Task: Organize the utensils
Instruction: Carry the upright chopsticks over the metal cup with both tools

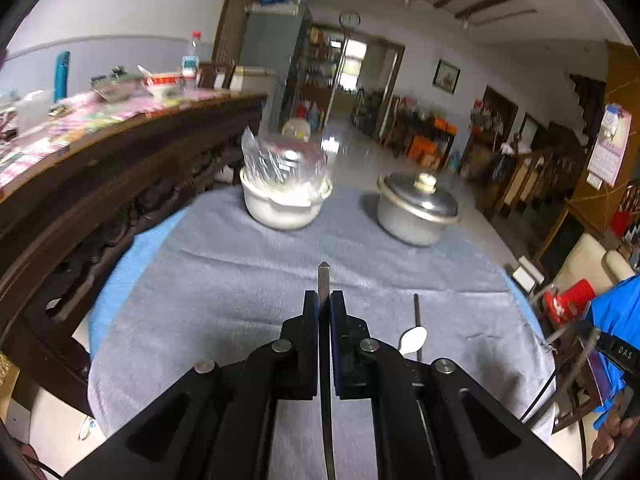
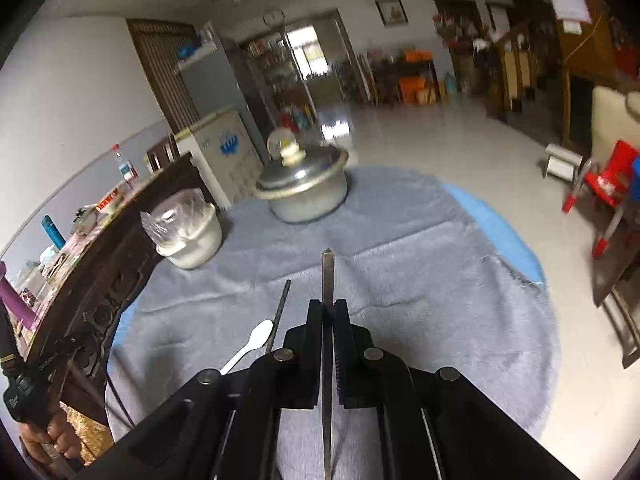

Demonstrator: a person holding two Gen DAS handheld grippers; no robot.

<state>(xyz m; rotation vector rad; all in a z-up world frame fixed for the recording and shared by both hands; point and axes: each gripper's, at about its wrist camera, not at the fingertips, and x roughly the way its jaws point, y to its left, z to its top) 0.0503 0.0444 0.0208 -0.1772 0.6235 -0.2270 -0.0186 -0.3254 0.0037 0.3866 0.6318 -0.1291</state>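
Left wrist view: left hand-held gripper (image 1: 324, 300) clenched on a flat metal utensil handle (image 1: 323, 276), whose tip pokes out past the pads; which utensil it is cannot be told. Below lies a round bench (image 1: 224, 280) covered in grey cloth. A white spoon (image 1: 413, 339) and a thin dark stick (image 1: 416, 310) lie on the cloth just right of the gripper. At the far edge, a white pot with a plastic bag (image 1: 284, 196) stands left, a lidded metal pot (image 1: 416, 208) right.

Right wrist view: right hand-held gripper (image 2: 328, 312) clenched on another flat metal handle (image 2: 328, 276), tip forward. White spoon (image 2: 252, 344) and dark stick (image 2: 281, 308) lie just left. Lidded metal pot (image 2: 304, 188) is far centre, white pot (image 2: 188, 236) far left.
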